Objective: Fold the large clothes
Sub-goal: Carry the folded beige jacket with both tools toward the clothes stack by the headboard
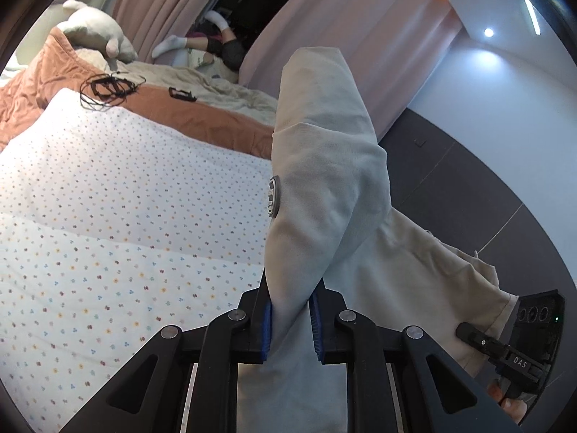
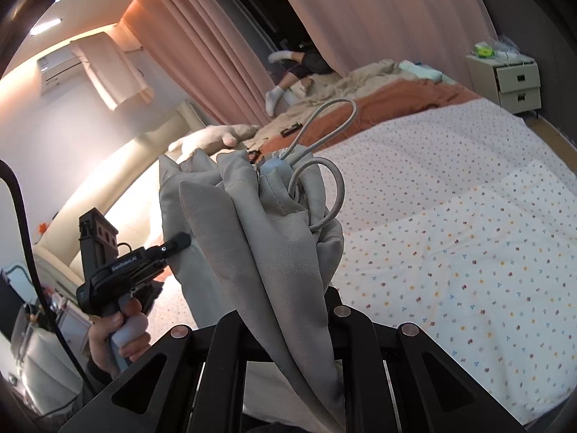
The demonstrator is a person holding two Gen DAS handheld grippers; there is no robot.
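Note:
A pale grey garment (image 1: 324,180) with a round badge hangs in the air beside the bed. My left gripper (image 1: 290,321) is shut on a bunched fold of it between its blue pads (image 1: 267,324). In the right wrist view the same garment (image 2: 267,231) is bunched, with a grey drawcord loop (image 2: 324,133) sticking up. My right gripper (image 2: 288,310) is shut on this bunch; its fingertips are hidden by the cloth. The right gripper also shows at the lower right of the left wrist view (image 1: 505,350), and the left gripper shows at the left of the right wrist view (image 2: 173,243), both touching the cloth.
The bed has a white dotted quilt (image 1: 126,198) and an orange blanket (image 1: 202,115). Black cables (image 1: 104,90) and a plush toy (image 1: 97,32) lie at its far end. Pink curtains (image 1: 324,7) hang behind. A bedside cabinet (image 2: 505,79) stands at the far right.

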